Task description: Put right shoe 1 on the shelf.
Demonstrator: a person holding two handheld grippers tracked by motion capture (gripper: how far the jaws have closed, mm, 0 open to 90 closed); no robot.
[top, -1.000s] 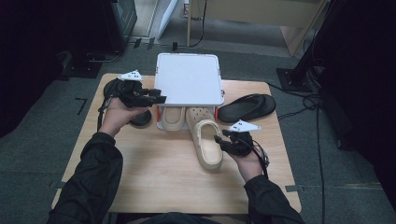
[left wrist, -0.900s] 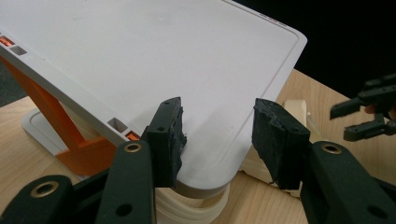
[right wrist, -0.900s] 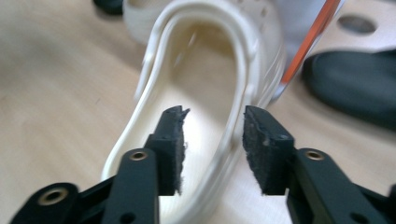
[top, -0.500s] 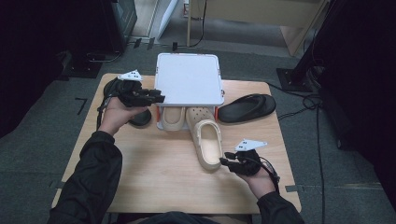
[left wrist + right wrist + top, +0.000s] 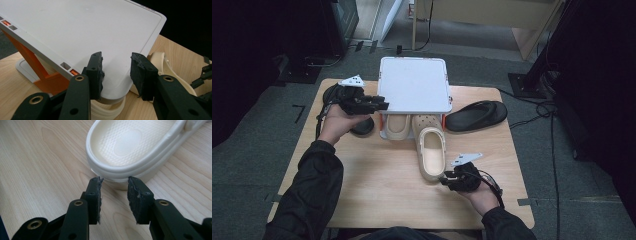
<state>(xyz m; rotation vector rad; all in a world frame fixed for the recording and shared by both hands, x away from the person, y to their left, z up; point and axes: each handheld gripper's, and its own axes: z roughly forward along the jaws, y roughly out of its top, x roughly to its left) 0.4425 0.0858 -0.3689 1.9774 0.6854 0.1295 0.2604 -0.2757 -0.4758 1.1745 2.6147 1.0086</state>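
The right gripper (image 5: 451, 179) sits low on the counter (image 5: 377, 185), its fingers (image 5: 93, 195) partly open and holding nothing, just at the heel of the cream shoe (image 5: 432, 152). Its jaws have just been closing, with nothing between them. That shoe's toe pokes under the white rack (image 5: 414, 84). A push could jam it or slide the rack. The left gripper (image 5: 379, 104) has its fingers partly open at the rack's corner, not squeezing it.

The place looks like a lab or workshop: a small wooden worktop (image 5: 377, 190) stands on grey carpet (image 5: 257, 150), with loose cables (image 5: 537, 117) on the floor and dark equipment racks (image 5: 337, 20) around it.
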